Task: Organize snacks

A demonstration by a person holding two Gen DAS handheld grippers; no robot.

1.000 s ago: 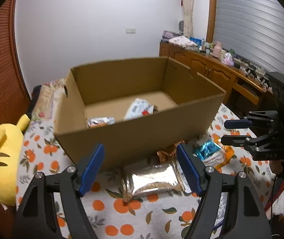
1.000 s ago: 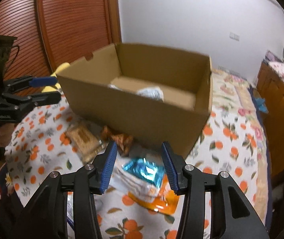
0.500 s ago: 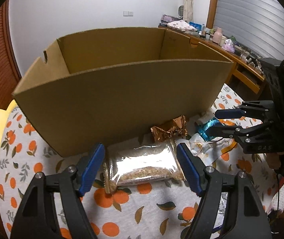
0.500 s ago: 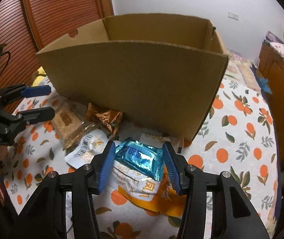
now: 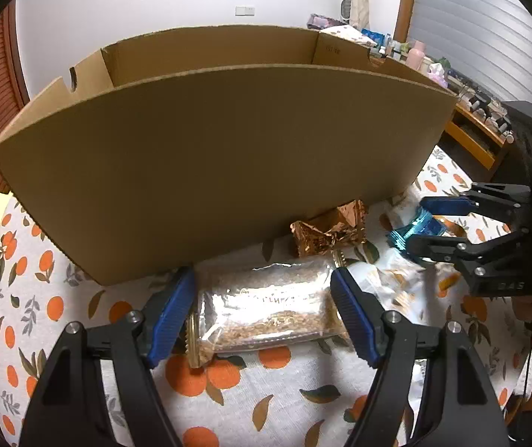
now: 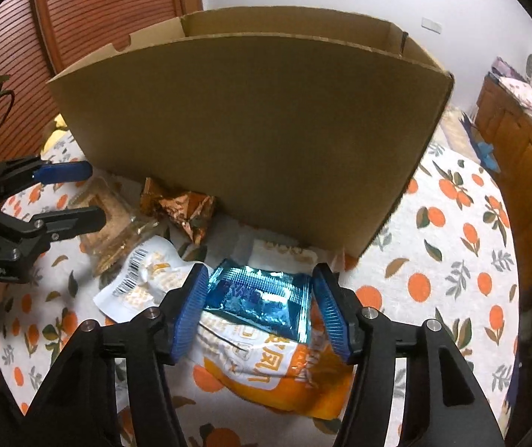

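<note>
Meanwhile both tongs had dropped below the box (image 5: 221, 171) rim, the left tongs (image 5: 262, 313) apart around the clear packet (image 5: 266, 305), the right tongs (image 6: 260, 309) just widened around the blue packet (image 6: 258, 298), neither gripped yet.

Orange-print tablecloth (image 5: 273, 402) — wooden sideboard (image 6: 526, 171)

The cardboard box (image 5: 221, 171) walls off the far side, its open top clear above. Before it, the copper packet (image 5: 327, 231), clear pouch (image 5: 266, 309), blue packet (image 6: 262, 298) and orange bag (image 6: 284, 380) crowd the surface (image 6: 452, 298). Bare cloth lies right of the box corner and nearest the left gripper (image 5: 262, 313).
</note>
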